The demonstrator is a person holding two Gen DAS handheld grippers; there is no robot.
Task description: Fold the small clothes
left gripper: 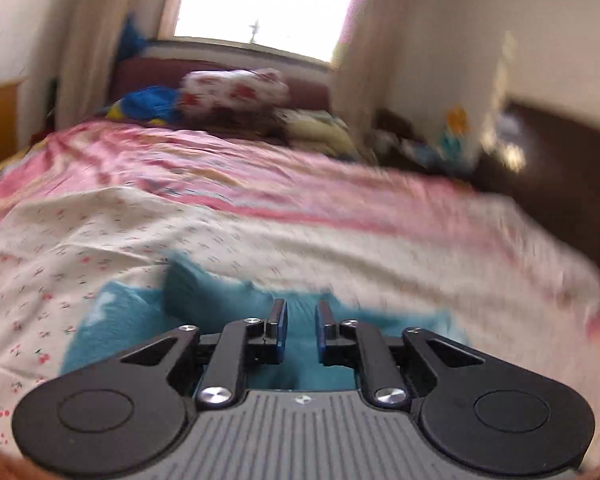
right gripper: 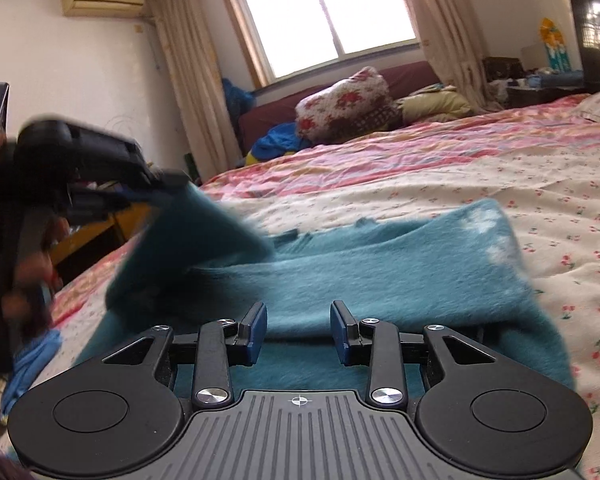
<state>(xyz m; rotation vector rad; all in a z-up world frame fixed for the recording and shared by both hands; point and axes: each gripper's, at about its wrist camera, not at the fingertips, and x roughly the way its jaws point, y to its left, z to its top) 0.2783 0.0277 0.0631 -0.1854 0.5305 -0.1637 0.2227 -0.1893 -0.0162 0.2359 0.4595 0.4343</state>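
A teal fuzzy garment (right gripper: pixel 380 280) lies on the bed, partly folded, with a white mark near its far right corner. In the right wrist view the left gripper (right gripper: pixel 168 184) is at the left, blurred, shut on a corner of the garment and holding that flap lifted above the bed. In the left wrist view the left gripper (left gripper: pixel 300 320) shows a narrow gap between its blue pads, with teal cloth (left gripper: pixel 220 300) below and between them. My right gripper (right gripper: pixel 299 328) is open just above the garment's near edge, holding nothing.
The bed (right gripper: pixel 480 168) has a pink striped and cherry-print cover. A floral bundle (right gripper: pixel 344 100) and blue clothes (right gripper: pixel 280 136) sit on a maroon sofa under the window. A dark cabinet (right gripper: pixel 596 28) stands at the right, a wooden table (right gripper: pixel 88 236) at the left.
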